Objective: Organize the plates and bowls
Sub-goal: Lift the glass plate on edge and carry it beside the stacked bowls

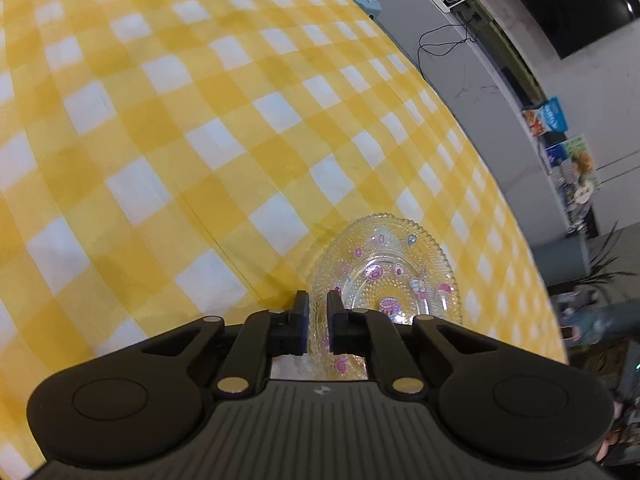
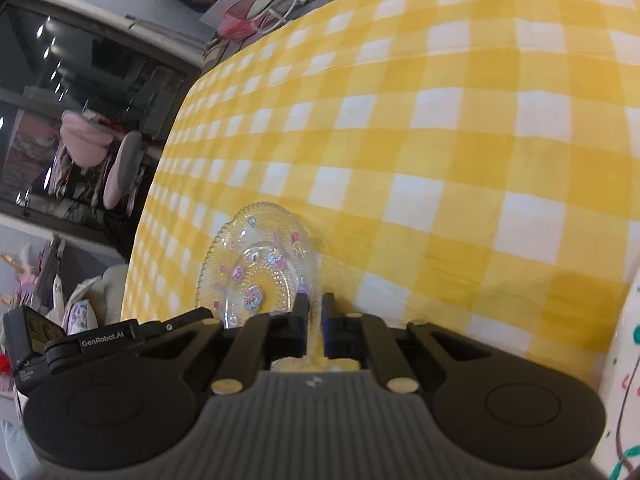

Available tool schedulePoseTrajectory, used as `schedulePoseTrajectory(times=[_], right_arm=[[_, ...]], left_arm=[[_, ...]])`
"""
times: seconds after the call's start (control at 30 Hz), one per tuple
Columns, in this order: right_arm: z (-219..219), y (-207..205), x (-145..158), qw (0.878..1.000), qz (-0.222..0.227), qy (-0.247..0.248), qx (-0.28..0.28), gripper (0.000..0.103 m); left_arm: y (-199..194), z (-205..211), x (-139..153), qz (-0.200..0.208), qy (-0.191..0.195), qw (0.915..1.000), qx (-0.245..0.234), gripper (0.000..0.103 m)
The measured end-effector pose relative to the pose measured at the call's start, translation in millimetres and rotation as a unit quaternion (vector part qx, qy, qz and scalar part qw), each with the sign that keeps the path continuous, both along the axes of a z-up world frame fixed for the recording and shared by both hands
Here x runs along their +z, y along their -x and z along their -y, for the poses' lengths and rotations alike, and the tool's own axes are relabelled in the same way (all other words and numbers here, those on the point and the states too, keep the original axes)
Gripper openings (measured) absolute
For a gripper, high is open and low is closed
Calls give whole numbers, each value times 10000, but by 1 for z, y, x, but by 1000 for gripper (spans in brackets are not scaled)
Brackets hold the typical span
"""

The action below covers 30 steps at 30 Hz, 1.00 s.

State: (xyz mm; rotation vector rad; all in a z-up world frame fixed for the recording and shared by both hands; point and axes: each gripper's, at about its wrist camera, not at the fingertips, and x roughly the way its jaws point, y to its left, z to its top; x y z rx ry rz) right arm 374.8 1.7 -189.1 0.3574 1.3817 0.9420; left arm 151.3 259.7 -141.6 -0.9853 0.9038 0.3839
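Observation:
My left gripper (image 1: 318,304) is shut on the rim of a clear glass plate (image 1: 394,264) with pink cartoon prints and a beaded edge. The plate sticks out to the right of the fingers, tilted above the yellow checked tablecloth (image 1: 200,120). My right gripper (image 2: 315,306) is shut on the rim of a like clear glass plate (image 2: 256,264), which sticks out to the left of the fingers, tilted above the same cloth (image 2: 440,140). Part of the left gripper's black body (image 2: 60,344) shows at the lower left of the right wrist view.
The table's edge runs along the right in the left wrist view, with a grey wall, cables and a shelf of packets (image 1: 560,140) beyond. In the right wrist view a chair (image 2: 124,168) and a dark window lie past the left table edge. A white patterned object (image 2: 624,380) is at the right border.

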Motion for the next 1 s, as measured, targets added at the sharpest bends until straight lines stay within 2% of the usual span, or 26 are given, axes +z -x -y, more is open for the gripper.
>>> schedulePoseTrajectory(times=[0.17,0.43,0.6,0.77,1.0], right_arm=[[8,2,12,9997,171,-15,-162,4],[52,8,60,9969,619,-144,-471,4],[99,31,84,9919,557,-306,-1099,4],[145,61,102,9838,468,-296,-1703,4],[210,118,116,9716,403,-121,-2329,5]], left_arm=[[-3,7,6,204,-36,9996,-168,8],[-9,31,39,882,-46,9932,-757,7],[-11,56,64,1248,-308,9818,-1401,8],[-13,76,73,1435,67,9719,-1865,8],[-14,123,85,1500,69,9536,-2610,8]])
